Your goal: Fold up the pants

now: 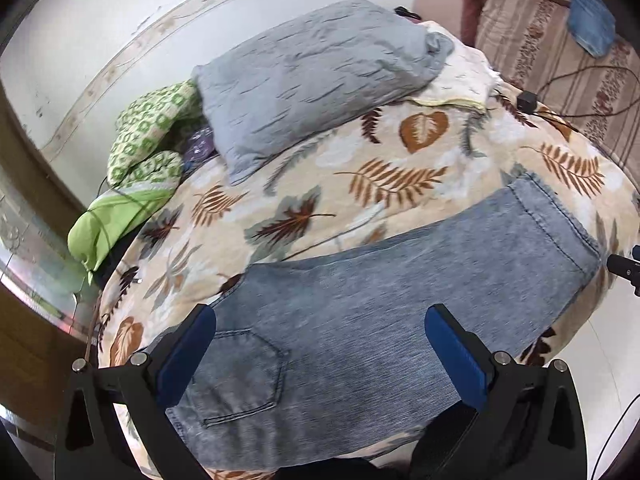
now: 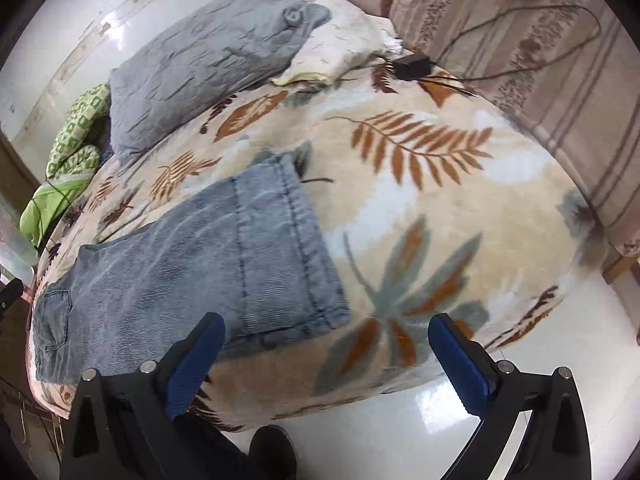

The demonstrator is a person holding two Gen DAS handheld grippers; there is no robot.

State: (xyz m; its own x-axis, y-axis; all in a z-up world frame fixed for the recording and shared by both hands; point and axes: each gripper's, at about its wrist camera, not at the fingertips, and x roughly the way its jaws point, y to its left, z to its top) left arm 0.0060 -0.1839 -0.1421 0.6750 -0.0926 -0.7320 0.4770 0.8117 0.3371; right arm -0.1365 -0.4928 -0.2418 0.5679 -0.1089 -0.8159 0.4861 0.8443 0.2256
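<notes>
Left wrist view: a leaf-print blanket [image 1: 360, 184] covers the bed, filling the frame from 9 to 3 o'clock. Across it lie the jeans [image 1: 400, 280], spread flat, waist and back pocket [image 1: 236, 376] toward 7 o'clock, leg hems toward 3 o'clock. A grey pillow [image 1: 312, 80] sits at 12 o'clock, overlapping a white cloth [image 1: 464, 76] at 1 o'clock. A striped couch [image 1: 560, 64] stands beyond the bed at 2 o'clock, a blue cloth [image 1: 592, 28] on it. A green patterned bundle [image 1: 148, 140] is bunched at 10 o'clock, beside the pillow. A small black adapter [image 1: 527, 101] rests on the blanket edge at 2 o'clock, its cord trailing over the couch. The left gripper [image 1: 320, 336] hovers above the seat of the jeans, its blue-padded fingers [image 1: 188, 356] spread wide, nothing between them.

Right wrist view: the jeans [image 2: 200, 264] run from 9 o'clock toward the centre, hems [image 2: 304, 248] near the middle of the blanket [image 2: 440, 200]. The pillow [image 2: 200, 60] lies at 11 o'clock, the couch [image 2: 560, 80] at 2 o'clock, the adapter [image 2: 412, 65] at 1 o'clock. The right gripper [image 2: 326, 348] hangs just past the hem corner, over bare blanket, fingers [image 2: 464, 364] parted and holding nothing. A dark shoe [image 2: 272, 452] shows at 6 o'clock on the white floor [image 2: 400, 420].
</notes>
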